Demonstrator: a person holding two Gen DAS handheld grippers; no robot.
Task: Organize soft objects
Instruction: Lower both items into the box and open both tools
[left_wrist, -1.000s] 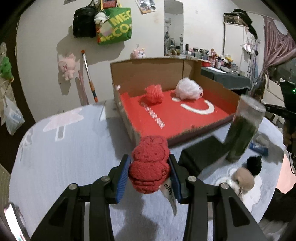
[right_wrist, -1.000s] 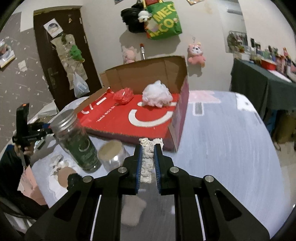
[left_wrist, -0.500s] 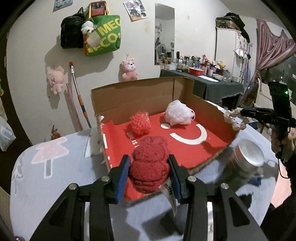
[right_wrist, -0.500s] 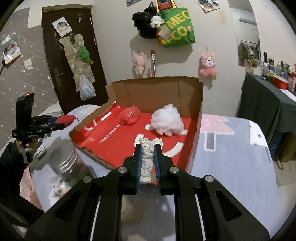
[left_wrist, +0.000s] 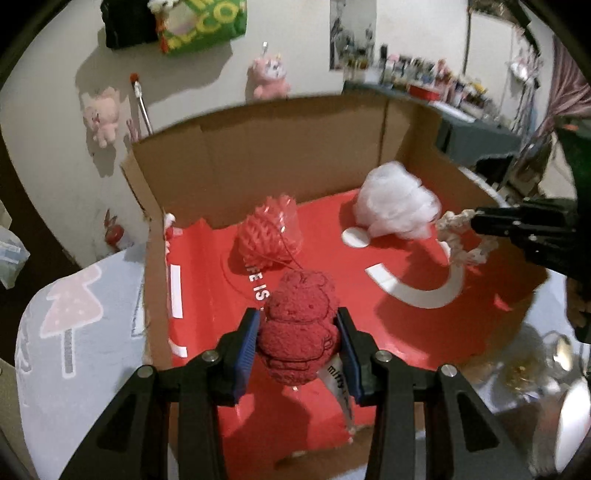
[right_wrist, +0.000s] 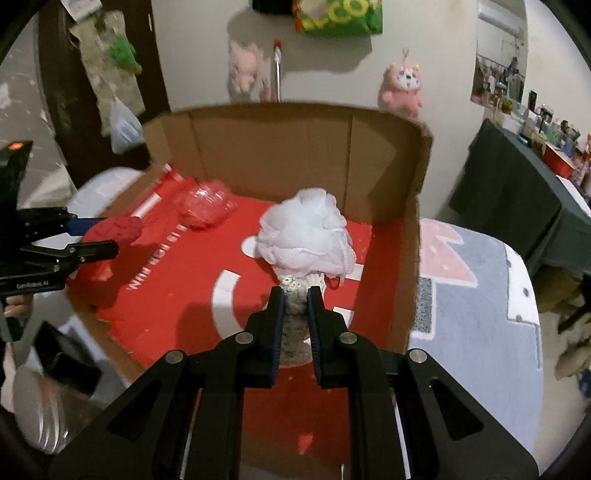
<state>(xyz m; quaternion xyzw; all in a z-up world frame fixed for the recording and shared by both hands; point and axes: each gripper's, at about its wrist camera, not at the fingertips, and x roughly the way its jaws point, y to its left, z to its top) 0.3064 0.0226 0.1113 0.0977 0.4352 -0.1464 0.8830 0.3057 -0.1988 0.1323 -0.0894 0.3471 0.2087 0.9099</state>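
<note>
My left gripper (left_wrist: 298, 332) is shut on a fuzzy red plush figure (left_wrist: 297, 325) with a white label, held over the near left part of the cardboard box (left_wrist: 258, 162), whose inside is red. My right gripper (right_wrist: 295, 295) is shut on a cream knitted piece (right_wrist: 293, 321), above the box's right half. In the left wrist view that piece (left_wrist: 460, 236) hangs from the right gripper (left_wrist: 476, 221). In the right wrist view the red plush (right_wrist: 114, 230) shows in the left gripper (right_wrist: 110, 236). A white mesh puff (right_wrist: 306, 232) and a pink-red mesh ball (left_wrist: 267, 232) lie inside the box.
The box stands on a round table with a grey cloth printed with pink trees (right_wrist: 476, 306). A metal-lidded jar (right_wrist: 40, 417) and a dark flat object (right_wrist: 66, 362) sit left of the box. Plush toys (right_wrist: 402, 88) and a green bag (right_wrist: 340, 14) hang on the wall behind.
Both grippers have travelled forward from over the table to above the box, each still holding its object. The jar and other table items have slid out toward the frame edges.
</note>
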